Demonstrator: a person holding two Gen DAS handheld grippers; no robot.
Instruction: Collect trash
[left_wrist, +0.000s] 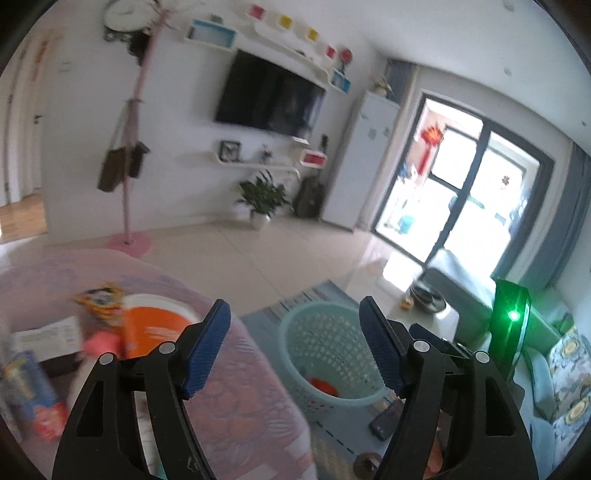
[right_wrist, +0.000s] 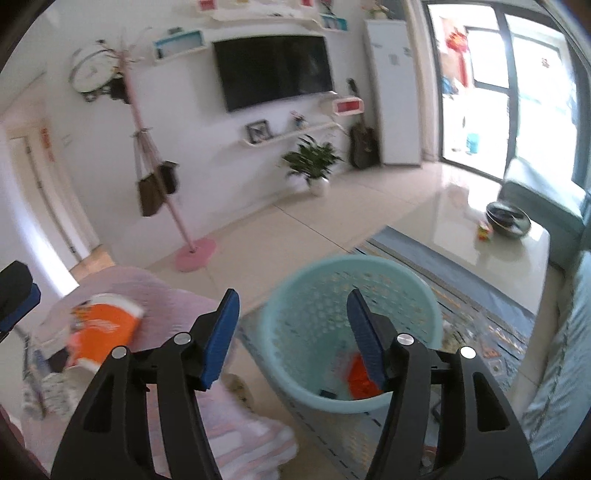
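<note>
A light teal perforated basket (left_wrist: 328, 354) stands on the floor rug beside a table with a pink cloth (left_wrist: 229, 391); it also shows in the right wrist view (right_wrist: 354, 295). An orange scrap (right_wrist: 360, 380) lies inside it, also seen from the left wrist (left_wrist: 325, 386). My left gripper (left_wrist: 295, 350) is open and empty above the table edge and basket. My right gripper (right_wrist: 293, 339) is open and empty above the basket. On the table lie an orange and white container (left_wrist: 155, 325), a yellow wrapper (left_wrist: 99, 301), a blue packet (left_wrist: 26, 391) and a pink item (left_wrist: 99, 341). The container also shows from the right wrist (right_wrist: 103, 332).
A pink coat stand (right_wrist: 195, 254) holds bags near the wall with a TV (right_wrist: 273, 70). A potted plant (right_wrist: 314, 162), a white cabinet (right_wrist: 395, 92) and glass doors (right_wrist: 517, 92) stand behind. A low white table with a dark bowl (right_wrist: 508, 218) and a sofa (right_wrist: 565, 362) are at the right.
</note>
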